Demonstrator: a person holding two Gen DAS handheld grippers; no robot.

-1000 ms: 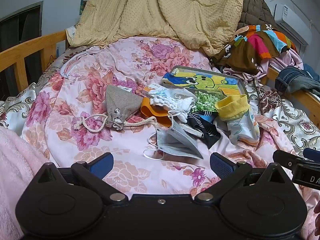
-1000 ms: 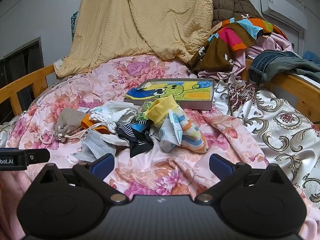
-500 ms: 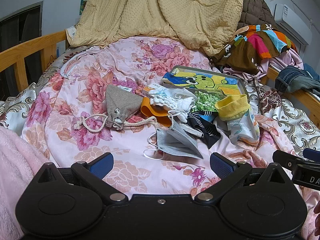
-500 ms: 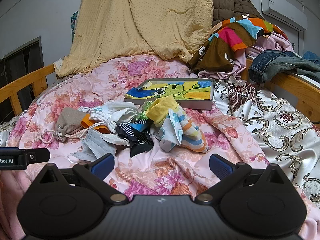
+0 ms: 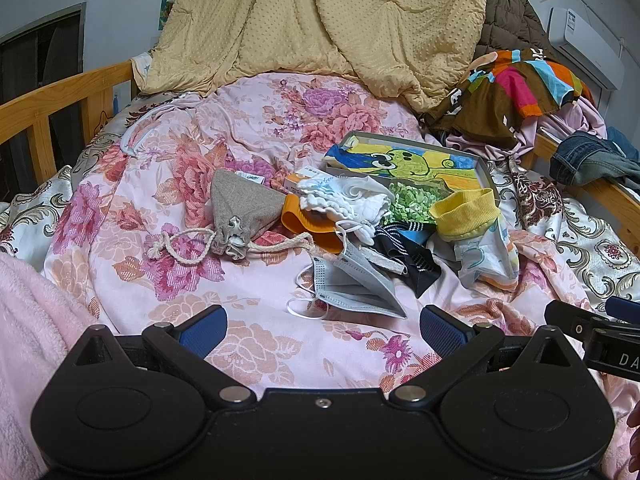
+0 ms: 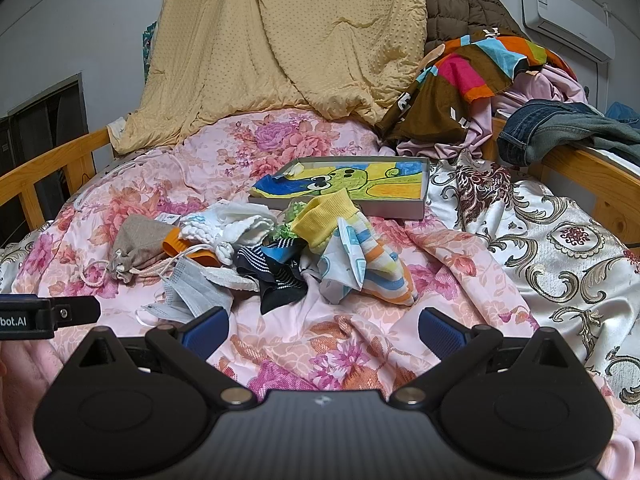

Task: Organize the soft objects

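Left wrist view: the left gripper (image 5: 322,322) fills the bottom of the frame, its jaws spread wide with nothing between them. Above it, in the middle of the frame, a heap of small soft things lies on a flowered bedsheet (image 5: 248,344). A grey face mask (image 5: 356,284) sits just above the gripper, the nearest item. Left of centre is a grey drawstring pouch (image 5: 240,210), with its cord trailing under the heap. White cloth (image 5: 348,200), a yellow-cuffed sock (image 5: 466,212) and dark striped socks (image 5: 404,254) overlap to the right. A likely trouble is that closing on the mask catches its ear loops or the sheet beneath, or drags neighbouring pieces along.

Right wrist view: the right gripper (image 6: 323,322) is likewise wide open and empty at the bottom. The heap lies above and slightly left, with a striped sock (image 6: 380,268) closest above. A shallow box (image 6: 396,208) with a cartoon picture sits just behind the heap, upper centre.
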